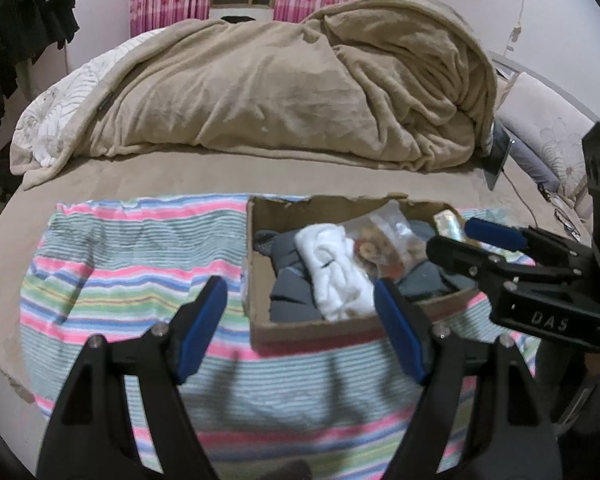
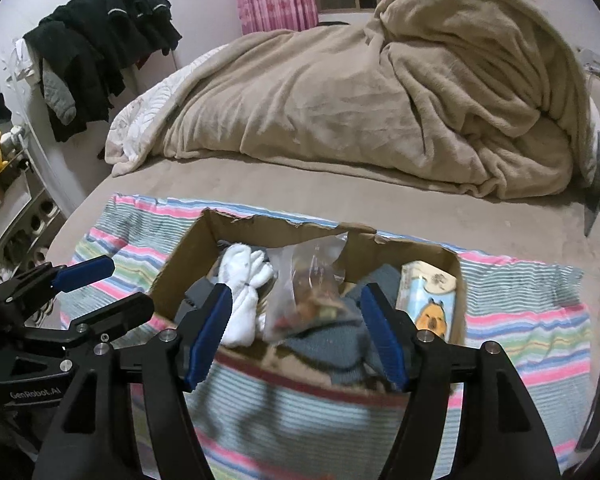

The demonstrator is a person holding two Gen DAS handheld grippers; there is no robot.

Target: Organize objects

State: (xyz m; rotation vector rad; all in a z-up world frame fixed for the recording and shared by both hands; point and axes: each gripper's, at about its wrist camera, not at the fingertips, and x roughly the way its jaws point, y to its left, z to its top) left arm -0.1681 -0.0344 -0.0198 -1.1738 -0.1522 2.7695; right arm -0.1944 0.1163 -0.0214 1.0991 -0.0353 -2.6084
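A cardboard box holding white socks is flanked by 2 empty grippers, left gripper and right gripper, both spread wide, at 6 o'clock.

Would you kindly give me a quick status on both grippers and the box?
Left gripper open, empty. Right gripper open, empty, at the box. Socks, bag, tissue pack inside. Nothing blocking.

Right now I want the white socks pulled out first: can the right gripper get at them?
Probably yes. The right gripper is open and empty above the cardboard box's open top, and the white socks lie exposed on top beside the clear plastic bag, with nothing covering them.
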